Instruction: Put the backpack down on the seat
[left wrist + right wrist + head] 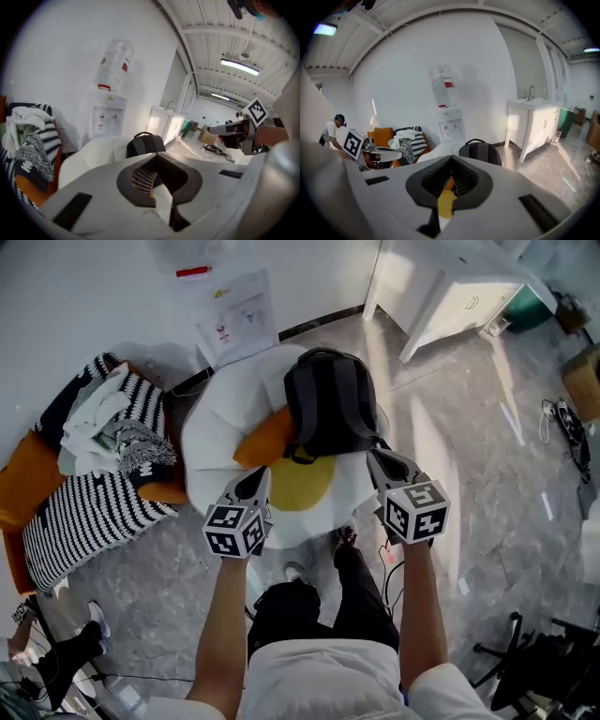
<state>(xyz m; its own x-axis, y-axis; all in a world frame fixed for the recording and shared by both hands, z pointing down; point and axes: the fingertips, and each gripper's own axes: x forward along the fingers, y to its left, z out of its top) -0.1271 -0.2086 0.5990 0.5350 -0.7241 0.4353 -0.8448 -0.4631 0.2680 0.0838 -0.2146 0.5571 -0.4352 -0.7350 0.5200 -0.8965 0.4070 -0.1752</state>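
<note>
The dark grey backpack [330, 405] is on the white seat [212, 439], a soft floor seat shaped like a fried egg. It sits at the seat's far right part, its base nearest the person and its carry handle [327, 352] pointing away toward the wall. In both gripper views it stands upright, long axis vertical and handle on top. Its lower left edge touches an orange cushion [267, 439], and the round yellow yolk pad [302, 484] lies just in front of it.

The left hand-held gripper [261, 476] has its jaws together with nothing between them and is held over the seat's near edge, apart from the backpack. The right hand-held gripper [375, 457] is likewise closed and empty, its tip just beside the backpack's lower right corner.

To the left, striped blankets and clothes [105, 451] are heaped on orange cushions. A water dispenser [108, 119] stands against the wall behind the seat, a white sink cabinet [536, 123] to its right. A cardboard box [583, 381] and cables [562, 423] lie on the floor farther right.
</note>
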